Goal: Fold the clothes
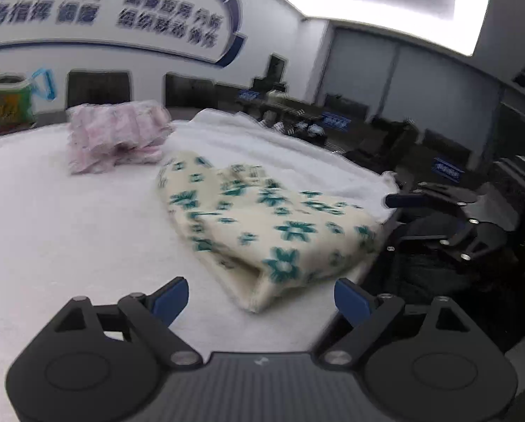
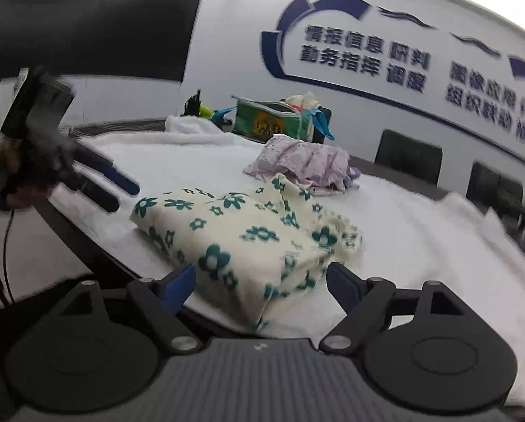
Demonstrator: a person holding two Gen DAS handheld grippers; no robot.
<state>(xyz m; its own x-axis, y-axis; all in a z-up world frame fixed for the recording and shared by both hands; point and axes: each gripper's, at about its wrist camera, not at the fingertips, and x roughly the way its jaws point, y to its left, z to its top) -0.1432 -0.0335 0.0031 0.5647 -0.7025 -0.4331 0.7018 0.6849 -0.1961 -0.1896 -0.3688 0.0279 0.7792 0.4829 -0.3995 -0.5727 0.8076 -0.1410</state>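
Cream flower-print garment lies folded on the white-covered table below blue wall lettering reading 情报信息 研判, both left gripper and right gripper spread wide, gripping nothing.

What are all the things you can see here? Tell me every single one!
flowered cloth: one, cream with green flowers, folded, near table edge
pink clothes: one heap, pink and white, farther back
white cover: one, white, spread over table
green bag: one, green with blue straps, far end, clothes inside
chairs: several, dark, along wall
wall lettering: blue, on white wall
left gripper: one, black with blue pads, open, empty
right gripper: one, same colours, open, empty
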